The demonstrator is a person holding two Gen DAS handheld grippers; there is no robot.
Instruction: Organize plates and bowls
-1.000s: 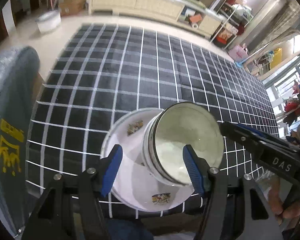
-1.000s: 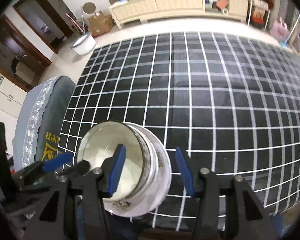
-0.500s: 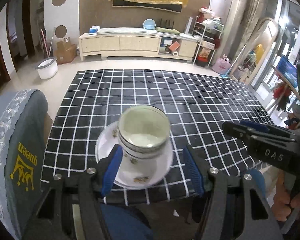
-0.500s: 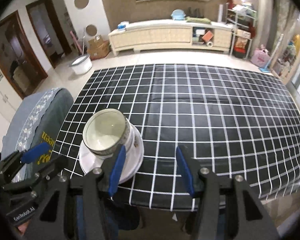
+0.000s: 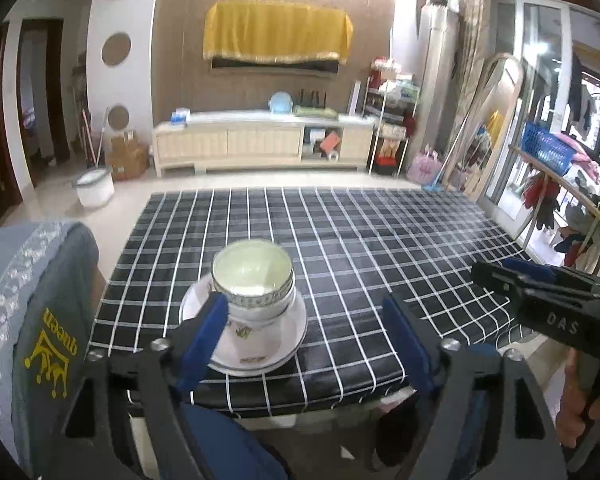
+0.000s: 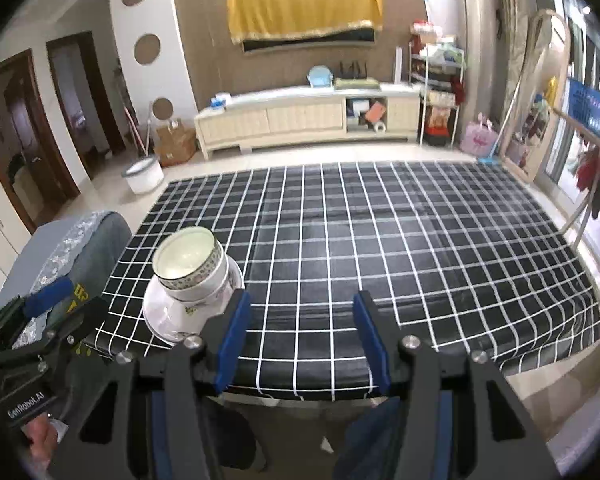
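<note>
Looking along my left gripper (image 5: 306, 338), I see the bowls (image 5: 253, 280) nested in a stack and standing upright on the white plates (image 5: 276, 344), near the front left corner of the checked table (image 5: 380, 248). By my reading the stacking is done and the step in hand is backing off; doing that well means drawing straight back and up, keeping my blue pads clear of the rims so nothing gets nudged toward the near edge of the table. My left fingers (image 5: 204, 336) are opening and stand wide; nothing is between them, and although the left pad overlaps the stack in this view, it hangs short of the table and apart from the crockery. A grey chair back (image 5: 40, 320) stands just left of the table, and my right-hand tool shows at the right edge, held by a hand (image 5: 576, 396). From my right gripper (image 6: 300, 338) the same stack sits off to the left, the bowls (image 6: 192, 264) looking tilted on the plates (image 6: 168, 316) though I cannot tell whether that is only the lens. The table (image 6: 420, 240) beyond is bare checks. My right fingers (image 6: 234, 336) are also opening, about half spread, gripping nothing and touching nothing, hanging over the front edge of the cloth. If another adjustment is needed, I would check whether the top bowl is seated level.
</note>
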